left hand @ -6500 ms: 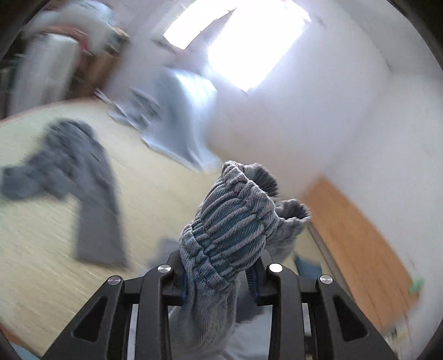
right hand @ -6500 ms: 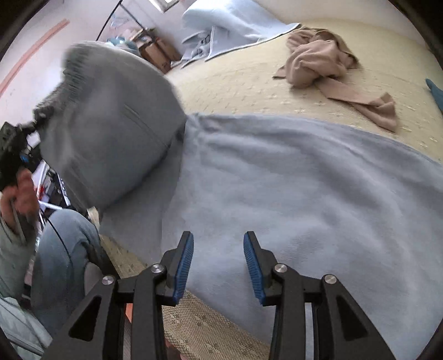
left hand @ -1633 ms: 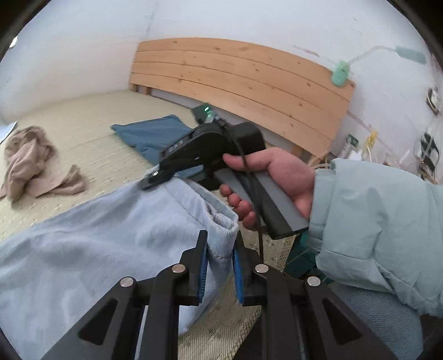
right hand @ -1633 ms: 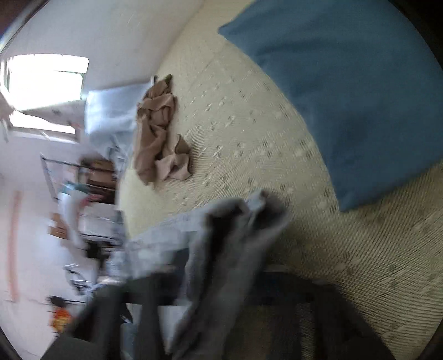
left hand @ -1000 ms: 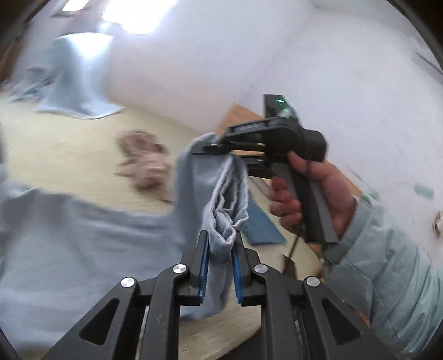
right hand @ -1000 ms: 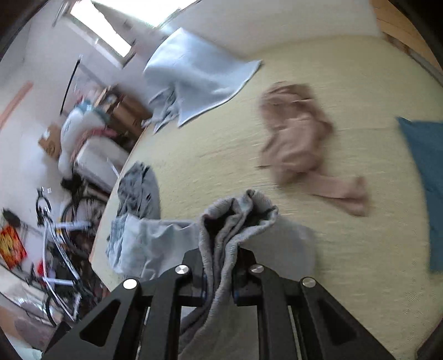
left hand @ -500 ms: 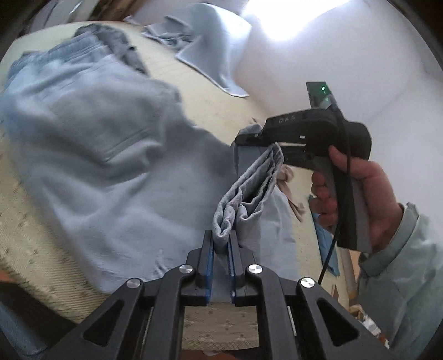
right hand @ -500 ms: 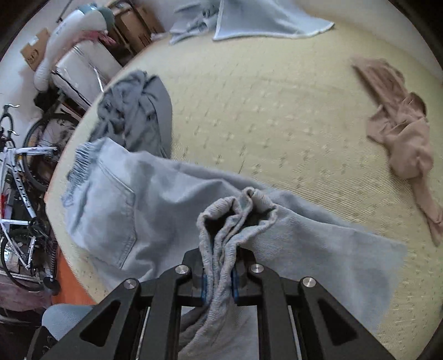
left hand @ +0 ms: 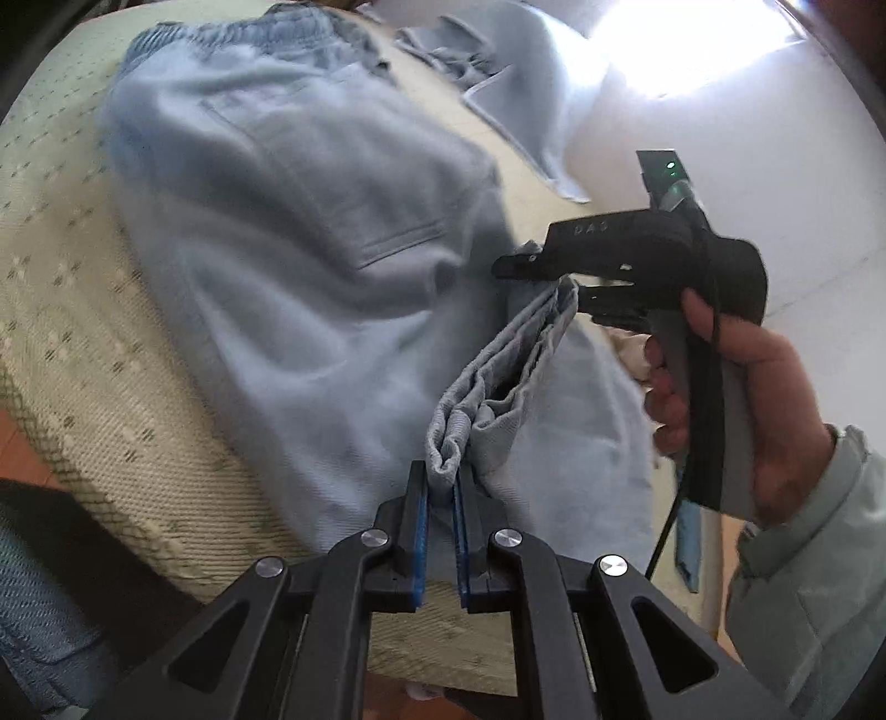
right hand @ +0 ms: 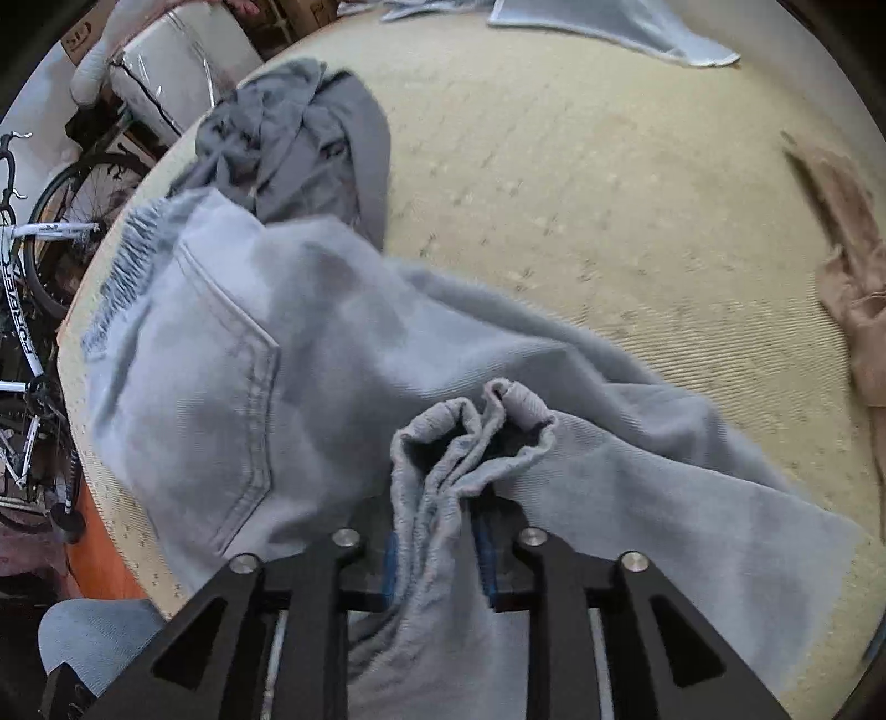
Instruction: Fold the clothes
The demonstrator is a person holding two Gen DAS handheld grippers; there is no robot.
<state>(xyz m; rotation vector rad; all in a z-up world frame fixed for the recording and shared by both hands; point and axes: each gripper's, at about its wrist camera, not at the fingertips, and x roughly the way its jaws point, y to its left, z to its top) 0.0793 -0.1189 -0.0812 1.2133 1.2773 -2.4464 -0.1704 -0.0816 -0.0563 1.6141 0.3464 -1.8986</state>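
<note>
One pair of light blue trousers [left hand: 310, 266] is spread on the woven mat [right hand: 581, 183], hems bunched. The left gripper [left hand: 441, 531] is pinched tight on them; the right gripper [right hand: 437, 545] is opening, hems still between its fingers. Three other garments are seen nearby.

Woven straw-coloured bed mat [right hand: 581, 183], light-blue trousers [right hand: 232, 354], grey garment [right hand: 299, 149], tan garment [right hand: 853, 288], pale-blue cloth [right hand: 620, 22]

Tan garment [right hand: 855, 310]: cut off by the right edge, blurred. Bicycle [right hand: 33, 266]: cropped at left edge. Right tongs [right hand: 437, 545]: pads largely hidden by bunched pale-blue trousers [right hand: 332, 343]; contact not discernible
</note>
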